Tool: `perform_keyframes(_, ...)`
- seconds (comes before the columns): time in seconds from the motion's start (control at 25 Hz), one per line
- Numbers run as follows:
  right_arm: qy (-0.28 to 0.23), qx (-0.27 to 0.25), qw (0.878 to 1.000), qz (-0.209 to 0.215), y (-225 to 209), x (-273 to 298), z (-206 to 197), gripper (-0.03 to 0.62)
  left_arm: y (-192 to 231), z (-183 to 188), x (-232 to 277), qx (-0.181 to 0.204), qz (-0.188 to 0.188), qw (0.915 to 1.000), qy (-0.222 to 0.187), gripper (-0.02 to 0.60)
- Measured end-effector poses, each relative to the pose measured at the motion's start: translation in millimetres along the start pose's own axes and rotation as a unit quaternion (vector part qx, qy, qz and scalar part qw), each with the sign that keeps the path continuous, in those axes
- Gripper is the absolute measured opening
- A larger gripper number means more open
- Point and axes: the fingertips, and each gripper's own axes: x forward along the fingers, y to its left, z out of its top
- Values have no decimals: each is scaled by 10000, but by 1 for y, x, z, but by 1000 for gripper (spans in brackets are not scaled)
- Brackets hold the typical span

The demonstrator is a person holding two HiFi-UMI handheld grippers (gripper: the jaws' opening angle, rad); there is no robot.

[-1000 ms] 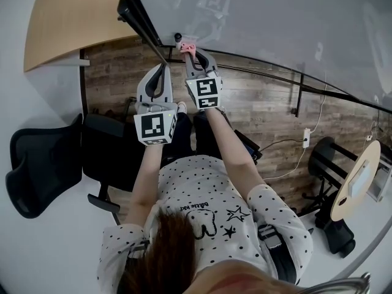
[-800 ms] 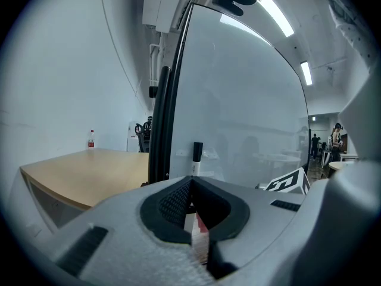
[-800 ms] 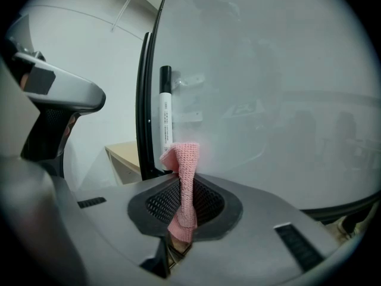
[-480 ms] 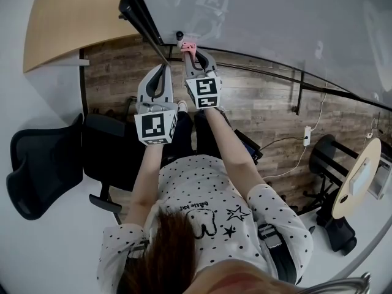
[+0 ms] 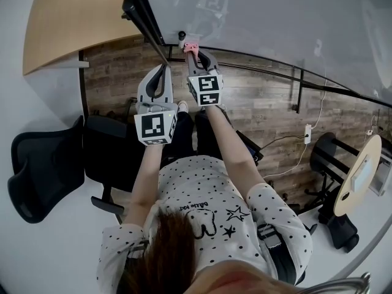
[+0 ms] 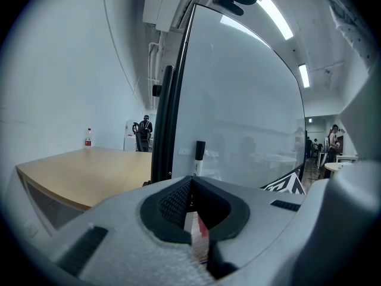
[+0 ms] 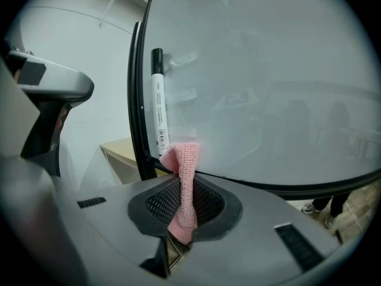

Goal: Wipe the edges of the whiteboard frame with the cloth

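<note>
Right gripper [image 5: 195, 56]: jaws clamped on the pink cloth [image 5: 190, 46]; in its own view the cloth [image 7: 182, 186] stands upright, pinched at mid-length between the jaws [image 7: 181, 214].
Cloth position: top end sits at the lower left corner of the whiteboard frame [image 7: 136, 112], against the dark bottom edge. It overlaps the foot of the marker [image 7: 158, 106].
Marker: black cap up, upright on the whiteboard [image 7: 268, 82], just inside the left frame edge.
Left gripper [image 5: 162, 73]: jaws pressed together, as its own view [image 6: 191, 219] shows. A pale and red sliver shows in the slit between them; cannot tell what it is.
Left gripper position: just left of the right gripper, near the dark frame bar [image 5: 144, 17]. It is apart from the cloth; contact with the frame cannot be told.
Left gripper view: frame upright [image 6: 164, 124] ahead, marker [image 6: 199, 157] on the board beyond it.
Surroundings: wooden table [image 5: 64, 23] left of the board, with a small bottle [image 6: 88, 138] at its far end. A black chair [image 5: 43, 164] stands at lower left, on a wood-plank floor [image 5: 257, 109].
Person: dotted shirt [image 5: 208, 207], both forearms stretched toward the board's corner.
</note>
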Motion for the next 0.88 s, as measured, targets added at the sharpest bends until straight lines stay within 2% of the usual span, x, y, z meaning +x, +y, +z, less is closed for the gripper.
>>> perform_keyframes(0.88,-33,139,9999,-78,-16,-9,0,32,-16,-1,5,9,-77,10000,-4,15)
